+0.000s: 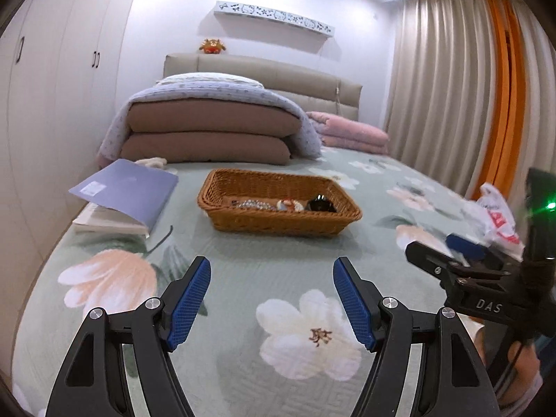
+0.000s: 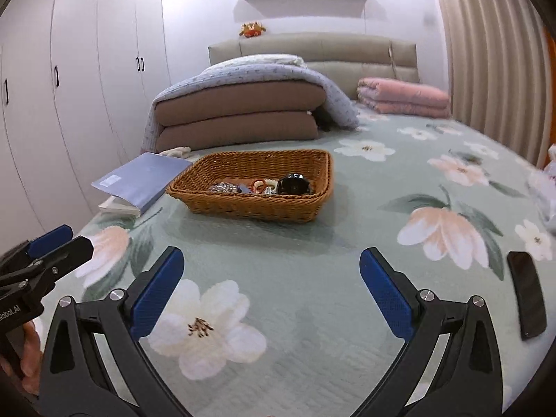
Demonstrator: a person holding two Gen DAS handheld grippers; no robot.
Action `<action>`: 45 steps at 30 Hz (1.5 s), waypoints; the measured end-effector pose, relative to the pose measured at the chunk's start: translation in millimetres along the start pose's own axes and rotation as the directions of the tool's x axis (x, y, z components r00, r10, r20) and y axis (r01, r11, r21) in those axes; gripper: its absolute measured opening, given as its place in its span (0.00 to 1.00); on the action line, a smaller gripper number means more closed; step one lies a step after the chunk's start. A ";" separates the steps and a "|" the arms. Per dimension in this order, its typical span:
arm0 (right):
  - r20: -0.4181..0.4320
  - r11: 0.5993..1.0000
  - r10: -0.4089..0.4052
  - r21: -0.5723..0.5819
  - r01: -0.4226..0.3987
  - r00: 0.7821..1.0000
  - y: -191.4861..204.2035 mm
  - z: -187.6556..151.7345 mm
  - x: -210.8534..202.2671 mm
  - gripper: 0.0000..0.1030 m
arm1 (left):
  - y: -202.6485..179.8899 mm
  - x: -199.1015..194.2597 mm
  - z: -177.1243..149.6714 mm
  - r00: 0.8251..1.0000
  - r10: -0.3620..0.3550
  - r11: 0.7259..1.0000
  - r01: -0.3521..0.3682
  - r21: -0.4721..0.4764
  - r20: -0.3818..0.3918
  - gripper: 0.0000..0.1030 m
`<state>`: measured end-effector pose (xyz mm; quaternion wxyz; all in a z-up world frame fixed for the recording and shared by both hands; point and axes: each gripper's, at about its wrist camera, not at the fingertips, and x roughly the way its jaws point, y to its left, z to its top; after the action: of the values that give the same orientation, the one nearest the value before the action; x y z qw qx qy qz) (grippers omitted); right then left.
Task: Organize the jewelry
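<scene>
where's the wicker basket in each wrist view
Left wrist view: the wicker basket sits just above centre on the floral bedspread, beyond the open left claw.
Right wrist view: the same basket sits left of centre, beyond the open right claw.
Shared landmark: the blue folder lying just left of the basket in both.

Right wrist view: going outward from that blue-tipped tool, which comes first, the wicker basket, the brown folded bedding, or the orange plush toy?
From the right tool:
1. Wicker basket, just ahead on the bedspread.
2. Brown folded bedding, behind the basket, toward the left.
3. Orange plush toy, atop the headboard, at the back.
</scene>
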<state>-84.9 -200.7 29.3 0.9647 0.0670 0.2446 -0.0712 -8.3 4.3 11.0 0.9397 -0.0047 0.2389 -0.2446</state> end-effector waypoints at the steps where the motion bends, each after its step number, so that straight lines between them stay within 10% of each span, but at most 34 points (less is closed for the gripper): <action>1: 0.010 1.000 -0.004 -0.008 0.005 1.000 1.3 -2.4 -3.1 1.00 | -1.8 -0.2 -0.2 1.000 0.003 1.000 -0.003 0.007 0.000 0.72; 17: 0.133 0.966 -0.160 -0.185 0.183 0.978 29.9 -27.5 -22.0 1.00 | -17.0 0.0 -12.6 0.992 0.117 0.992 -0.119 0.036 0.039 0.72; 45: 0.083 0.987 -0.117 -0.097 0.125 0.990 2.9 -35.1 -11.1 1.00 | -17.1 9.5 -25.7 0.992 0.123 0.992 -0.123 0.028 0.003 0.72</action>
<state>-110.3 -190.9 4.3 0.9695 0.0000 0.2140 -0.1196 -20.5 -12.4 -13.9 0.9532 0.0231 0.2345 -0.1896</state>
